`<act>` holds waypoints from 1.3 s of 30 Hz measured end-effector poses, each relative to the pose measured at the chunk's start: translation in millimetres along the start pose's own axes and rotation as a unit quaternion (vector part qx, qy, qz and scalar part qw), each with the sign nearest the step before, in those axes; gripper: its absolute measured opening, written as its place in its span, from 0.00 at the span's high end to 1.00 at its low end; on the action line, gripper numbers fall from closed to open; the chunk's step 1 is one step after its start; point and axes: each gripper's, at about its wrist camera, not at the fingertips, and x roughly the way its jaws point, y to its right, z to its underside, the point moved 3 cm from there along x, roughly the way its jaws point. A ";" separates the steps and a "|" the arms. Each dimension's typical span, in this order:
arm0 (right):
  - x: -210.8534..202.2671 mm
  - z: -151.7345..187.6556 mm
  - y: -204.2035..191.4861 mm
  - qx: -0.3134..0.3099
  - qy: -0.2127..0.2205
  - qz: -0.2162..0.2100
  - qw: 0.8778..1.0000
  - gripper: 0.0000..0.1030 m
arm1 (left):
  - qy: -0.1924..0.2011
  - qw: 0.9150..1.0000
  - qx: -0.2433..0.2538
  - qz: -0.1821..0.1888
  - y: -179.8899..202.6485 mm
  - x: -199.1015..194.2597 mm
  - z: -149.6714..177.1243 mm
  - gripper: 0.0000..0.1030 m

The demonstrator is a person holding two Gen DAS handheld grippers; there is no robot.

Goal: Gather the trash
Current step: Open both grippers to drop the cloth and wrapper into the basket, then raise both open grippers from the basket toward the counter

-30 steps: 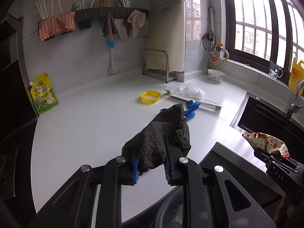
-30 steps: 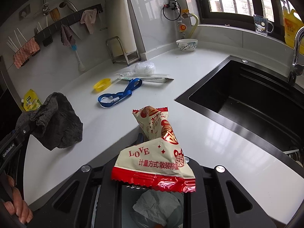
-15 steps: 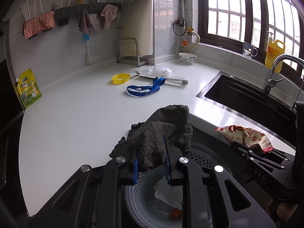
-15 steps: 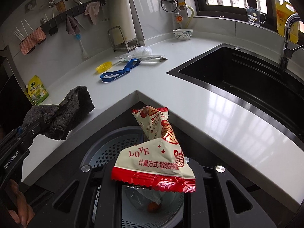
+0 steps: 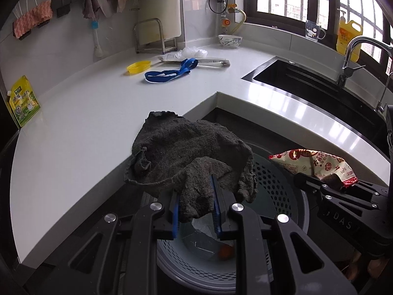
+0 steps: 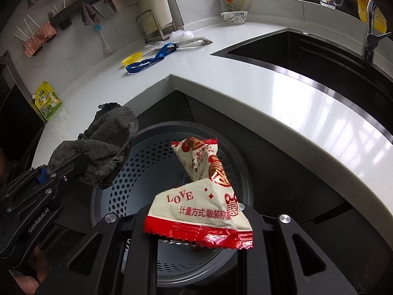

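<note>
Left wrist view: the left hand-held gripper [image 5: 195, 204] pinches a crumpled dark grey rag [image 5: 189, 164] between its blue pads, and the cloth bulges up and forward above the fingers, hanging over the near rim of a grey perforated trash basket [image 5: 277, 191]. Inside the basket lie some whitish crumpled scraps [image 5: 202, 226] and a small orange-red piece [image 5: 224, 252]. At the right edge, the right hand-held gripper [image 5: 326, 184] clamps a cream and red snack wrapper [image 5: 316, 164] over the far side of the same basket.

Right wrist view: the wrapper [image 6: 206, 196] stands up from the closed fingers, its red crimped edge nearest the camera, with the basket [image 6: 147, 157] directly beneath it. The left hand-held gripper [image 6: 81, 164] with its rag [image 6: 103, 147] sits at the left, over the basket's rim.

On the white worktop [image 5: 81, 123] further back lie a blue strap [image 5: 169, 71], a yellow lid [image 5: 138, 66], a long flat package with clear plastic [image 5: 194, 55] on it, and a patterned bowl [image 5: 230, 40] near the window. A black sink [image 5: 316, 86] is set into the worktop at the right, and a yellow-green pouch [image 5: 23, 100] leans at the left edge
</note>
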 end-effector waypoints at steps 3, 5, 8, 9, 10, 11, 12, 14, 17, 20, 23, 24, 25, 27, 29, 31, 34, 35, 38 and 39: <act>7.6 3.8 1.8 0.003 -0.009 -0.002 1.000 0.81 | -0.015 1.000 0.001 0.001 0.1 8.6 5.4 0.80; 13.2 6.6 3.5 0.006 -0.017 -0.004 1.000 0.81 | -0.023 1.000 0.002 -0.001 0.0 12.8 8.5 0.79; 22.0 10.4 6.6 0.008 -0.028 -0.003 1.000 0.81 | -0.031 0.999 0.002 -0.007 -0.9 19.0 12.3 0.77; 24.7 11.6 7.9 0.010 -0.032 -0.003 0.999 0.81 | -0.036 0.999 0.003 -0.010 -1.2 21.7 13.9 0.77; 27.0 12.3 8.9 0.012 -0.035 -0.004 0.999 0.81 | -0.040 0.999 0.003 -0.011 -1.9 24.6 15.4 0.77; 28.5 12.8 9.0 0.011 -0.038 -0.004 0.999 0.80 | -0.044 0.999 0.003 -0.012 -2.0 26.9 17.1 0.77; 29.6 13.5 9.2 0.010 -0.040 -0.004 0.999 0.80 | -0.048 0.999 0.002 -0.012 -2.1 29.0 18.4 0.77; 31.0 14.2 9.9 0.011 -0.041 -0.004 0.999 0.78 | -0.054 0.998 0.001 -0.011 -2.3 31.9 19.8 0.77; 31.3 14.4 11.5 0.014 -0.038 -0.003 0.999 0.64 | -0.058 0.998 -0.001 -0.012 -3.4 33.7 20.0 0.75; 31.0 14.2 12.8 0.014 -0.035 -0.001 0.999 0.56 | -0.056 0.998 -0.008 -0.010 -6.7 33.0 20.0 0.54; 29.9 12.9 12.8 0.013 -0.029 0.001 0.999 0.52 | -0.044 0.999 -0.011 -0.013 -9.2 28.5 19.0 0.43; 29.0 12.7 12.9 0.013 -0.028 0.001 1.000 0.52 | -0.044 0.999 -0.011 -0.014 -9.6 28.2 18.9 0.43; 27.8 12.7 13.1 0.013 -0.026 0.001 1.000 0.52 | -0.045 0.999 -0.012 -0.015 -10.0 28.3 19.0 0.43; 24.4 13.7 13.6 0.014 -0.023 0.000 1.000 0.51 | -0.046 0.999 -0.013 -0.014 -10.3 28.4 19.4 0.43; 22.7 13.7 14.5 0.014 -0.021 0.001 1.000 0.50 | -0.046 0.999 -0.013 -0.015 -10.5 28.2 19.5 0.43; 22.0 13.6 14.4 0.015 -0.020 0.001 1.000 0.50 | -0.045 0.999 -0.013 -0.015 -10.8 27.1 19.6 0.43; 21.8 12.7 14.1 0.014 -0.019 0.002 1.000 0.50 | -0.043 0.999 -0.015 -0.015 -12.3 25.5 19.4 0.42; 21.1 12.8 14.1 0.014 -0.018 0.003 1.000 0.50 | -0.042 0.999 -0.016 -0.015 -12.7 25.4 19.1 0.41; 19.4 12.2 13.3 0.012 -0.016 0.004 1.000 0.50 | -0.042 0.999 -0.017 -0.014 -14.5 24.7 19.7 0.41; 18.7 12.1 13.3 0.012 -0.015 0.005 1.000 0.50 | -0.042 0.999 -0.018 -0.015 -14.8 24.6 19.6 0.41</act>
